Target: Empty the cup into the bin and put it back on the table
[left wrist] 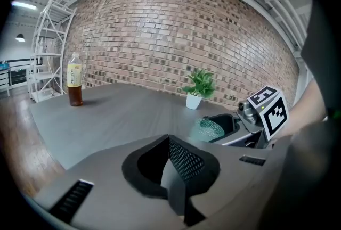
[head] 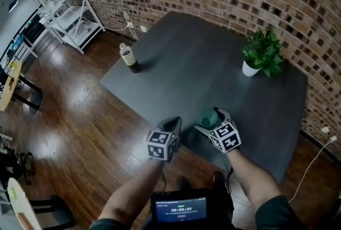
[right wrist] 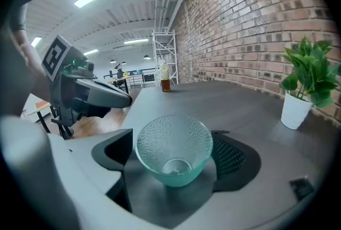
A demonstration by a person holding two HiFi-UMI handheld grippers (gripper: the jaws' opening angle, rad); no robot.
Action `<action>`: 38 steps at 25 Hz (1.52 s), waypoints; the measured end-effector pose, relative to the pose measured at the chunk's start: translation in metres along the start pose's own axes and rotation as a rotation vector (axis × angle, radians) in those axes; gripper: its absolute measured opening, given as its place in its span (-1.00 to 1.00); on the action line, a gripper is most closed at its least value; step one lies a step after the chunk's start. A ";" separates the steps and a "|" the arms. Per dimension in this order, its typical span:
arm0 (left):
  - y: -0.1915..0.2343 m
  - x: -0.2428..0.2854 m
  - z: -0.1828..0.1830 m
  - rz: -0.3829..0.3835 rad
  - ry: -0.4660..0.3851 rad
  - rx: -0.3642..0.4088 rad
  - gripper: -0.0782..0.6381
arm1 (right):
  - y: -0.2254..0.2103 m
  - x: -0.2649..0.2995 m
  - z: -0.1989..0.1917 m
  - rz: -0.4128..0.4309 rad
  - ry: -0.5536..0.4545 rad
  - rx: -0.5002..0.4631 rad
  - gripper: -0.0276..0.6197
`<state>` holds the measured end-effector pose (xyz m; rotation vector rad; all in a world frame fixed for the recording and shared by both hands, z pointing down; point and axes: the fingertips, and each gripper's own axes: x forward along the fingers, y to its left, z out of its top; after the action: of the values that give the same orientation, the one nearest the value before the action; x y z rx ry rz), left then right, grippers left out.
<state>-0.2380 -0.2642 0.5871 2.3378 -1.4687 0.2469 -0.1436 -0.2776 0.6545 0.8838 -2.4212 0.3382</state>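
A clear green-tinted cup stands upright and empty on the dark table, close to its near edge. My right gripper is open around it. In the right gripper view the cup sits between the spread jaws of that gripper, with a gap showing at the left pad. My left gripper hovers just left of the cup, over the table's near edge. Its pads are together with nothing held. From the left gripper view the cup shows inside the right gripper's jaws. No bin is in view.
A tea bottle stands at the table's far left corner. A potted plant stands at the far right by the brick wall. A white shelf rack is beyond the table on the left. Wooden floor lies below the near edge.
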 end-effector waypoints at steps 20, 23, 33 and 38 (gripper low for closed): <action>-0.055 -0.094 0.076 -0.038 -0.276 -0.094 -0.80 | 0.035 -0.173 0.095 0.104 -0.284 -0.026 -0.23; -0.077 -0.106 0.084 -0.076 -0.309 -0.101 -0.81 | 0.036 -0.199 0.107 0.100 -0.315 -0.027 -0.37; -0.106 -0.131 0.101 -0.015 -0.373 -0.061 -0.81 | 0.028 -0.254 0.116 0.089 -0.406 -0.025 -0.63; -0.125 -0.138 0.100 -0.039 -0.363 -0.017 -0.81 | 0.026 -0.275 0.121 0.053 -0.420 0.004 -0.71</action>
<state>-0.1916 -0.1408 0.4221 2.4884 -1.5713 -0.2112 -0.0324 -0.1628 0.3991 0.9726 -2.8312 0.1896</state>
